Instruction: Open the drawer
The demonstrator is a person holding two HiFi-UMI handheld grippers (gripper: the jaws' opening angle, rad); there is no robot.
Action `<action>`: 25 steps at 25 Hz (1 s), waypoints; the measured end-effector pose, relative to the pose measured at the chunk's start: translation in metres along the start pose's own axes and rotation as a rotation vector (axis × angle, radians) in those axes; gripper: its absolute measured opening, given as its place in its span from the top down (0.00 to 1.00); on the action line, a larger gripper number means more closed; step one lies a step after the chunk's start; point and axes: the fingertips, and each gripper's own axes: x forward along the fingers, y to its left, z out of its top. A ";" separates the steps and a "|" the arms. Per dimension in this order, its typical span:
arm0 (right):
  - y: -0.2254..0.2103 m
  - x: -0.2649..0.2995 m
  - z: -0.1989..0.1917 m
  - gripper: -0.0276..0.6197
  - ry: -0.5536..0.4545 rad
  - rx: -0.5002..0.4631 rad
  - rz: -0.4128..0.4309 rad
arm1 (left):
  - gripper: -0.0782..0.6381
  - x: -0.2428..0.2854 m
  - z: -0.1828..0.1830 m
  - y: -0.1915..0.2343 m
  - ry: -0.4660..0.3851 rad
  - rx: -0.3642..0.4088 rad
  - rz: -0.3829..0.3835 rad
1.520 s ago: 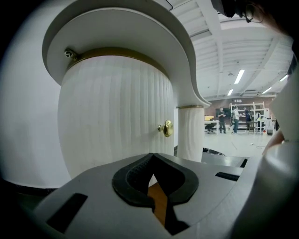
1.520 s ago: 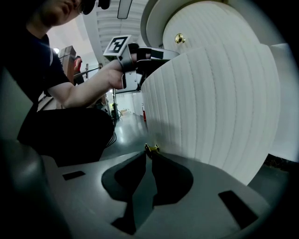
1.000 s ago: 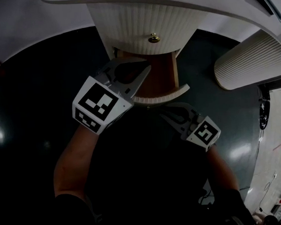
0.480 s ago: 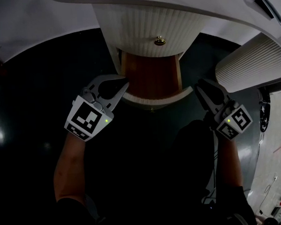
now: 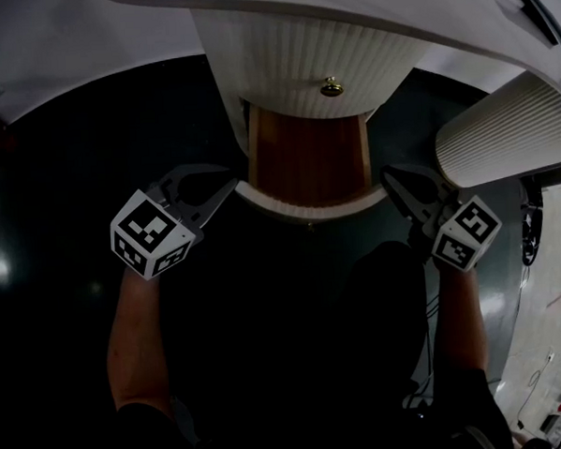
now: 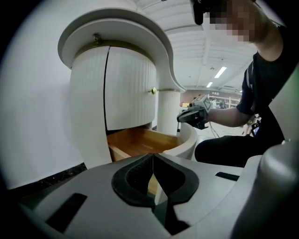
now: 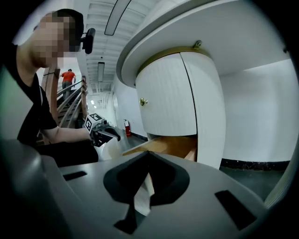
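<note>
Dark floor (image 5: 64, 202), white wall (image 5: 56, 52), open drawer (image 5: 305, 161)

We've open room over the wooden inside of the drawer (image 5: 310, 166); at 12 the fluted cabinet front (image 5: 300, 54) w/ knob (image 5: 330, 87) overhangs its back. At 9, dark floor (image 5: 63, 183) gives free passage. At 2 a fluted column (image 5: 500, 127) blocks, leaving only a narrow floor gap btwn it & the drawer.
</note>
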 end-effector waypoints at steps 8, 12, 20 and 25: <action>0.029 -0.013 -0.011 0.93 0.042 -0.003 0.074 | 0.87 -0.011 0.004 -0.028 -0.045 0.018 -0.196; 0.051 -0.025 -0.021 0.93 0.071 -0.008 0.144 | 0.88 -0.016 -0.005 -0.052 0.006 0.100 -0.299; 0.058 -0.041 -0.028 0.93 0.060 -0.036 0.140 | 0.88 -0.009 -0.005 -0.073 0.051 0.183 -0.389; 0.065 -0.036 -0.022 0.93 0.024 -0.063 0.153 | 0.88 -0.007 -0.007 -0.068 0.038 0.162 -0.358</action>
